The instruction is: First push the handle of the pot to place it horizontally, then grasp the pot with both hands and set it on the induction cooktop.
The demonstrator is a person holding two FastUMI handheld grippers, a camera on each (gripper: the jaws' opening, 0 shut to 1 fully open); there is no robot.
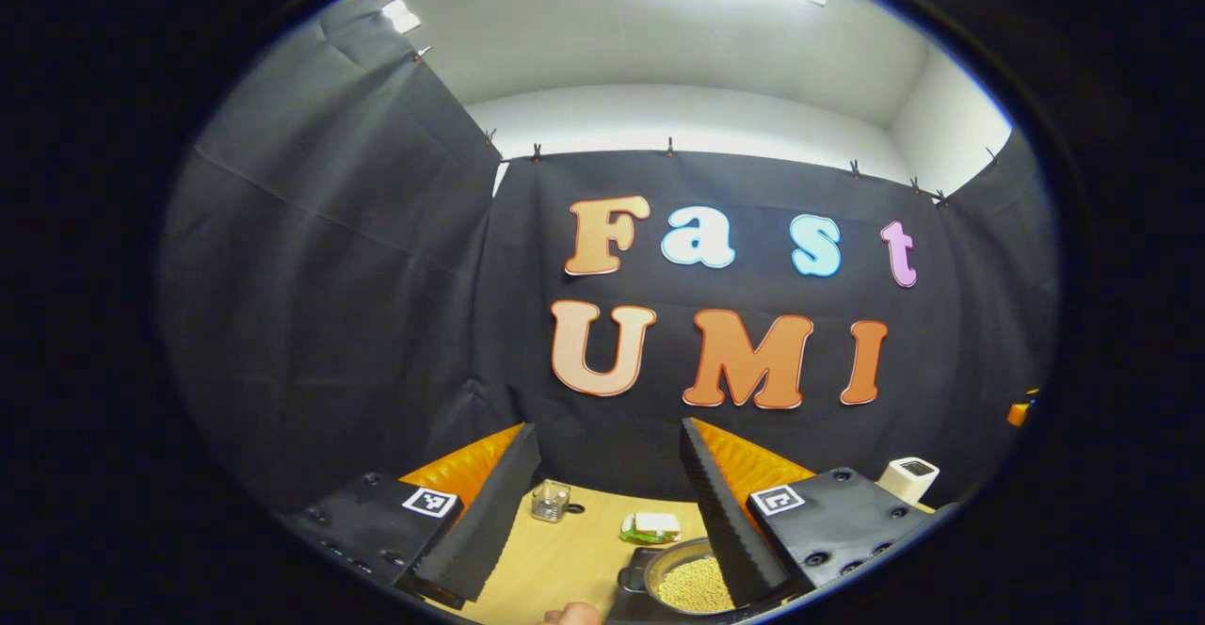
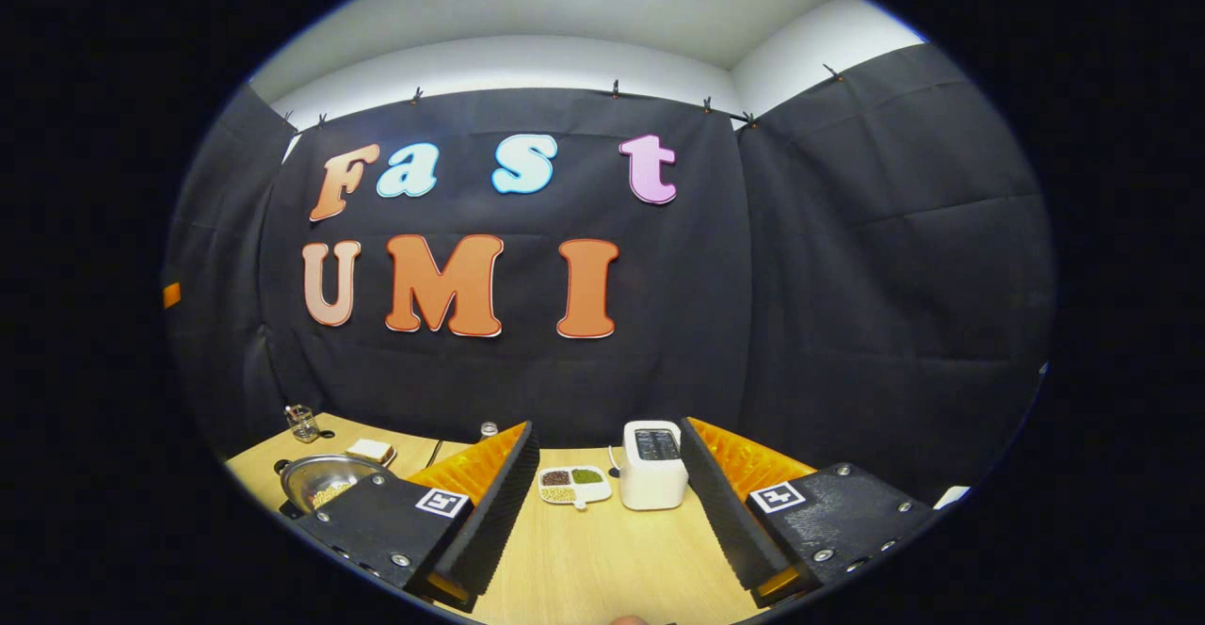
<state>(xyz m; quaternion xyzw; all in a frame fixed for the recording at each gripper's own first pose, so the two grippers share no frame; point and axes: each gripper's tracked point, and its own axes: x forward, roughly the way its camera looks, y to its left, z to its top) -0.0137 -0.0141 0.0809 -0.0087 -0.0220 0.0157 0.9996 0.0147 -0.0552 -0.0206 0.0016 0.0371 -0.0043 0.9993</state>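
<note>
The wooden table (image 2: pixel 602 550) carries a white toaster (image 2: pixel 653 464) at twelve o'clock from the right gripper (image 2: pixel 610 484), whose tongs stand wide and hold nothing. The pot (image 1: pixel 692 580) of pale grains sits at five o'clock in the left gripper view, partly behind the right finger of the left gripper (image 1: pixel 610 488), also wide and holding nothing. Smaller, a glass jar (image 1: pixel 550 501) stands at eleven o'clock from the pot.

surface (image 2: pixel 602 550) light wood grain. pot (image 1: pixel 685 580) silver metal, black handle, pale yellow grains inside. toaster (image 2: pixel 651 465) white, dark top. divided dish (image 2: pixel 574 486) white with brown, green, tan fillings. booth cloth black, ceiling white.
</note>
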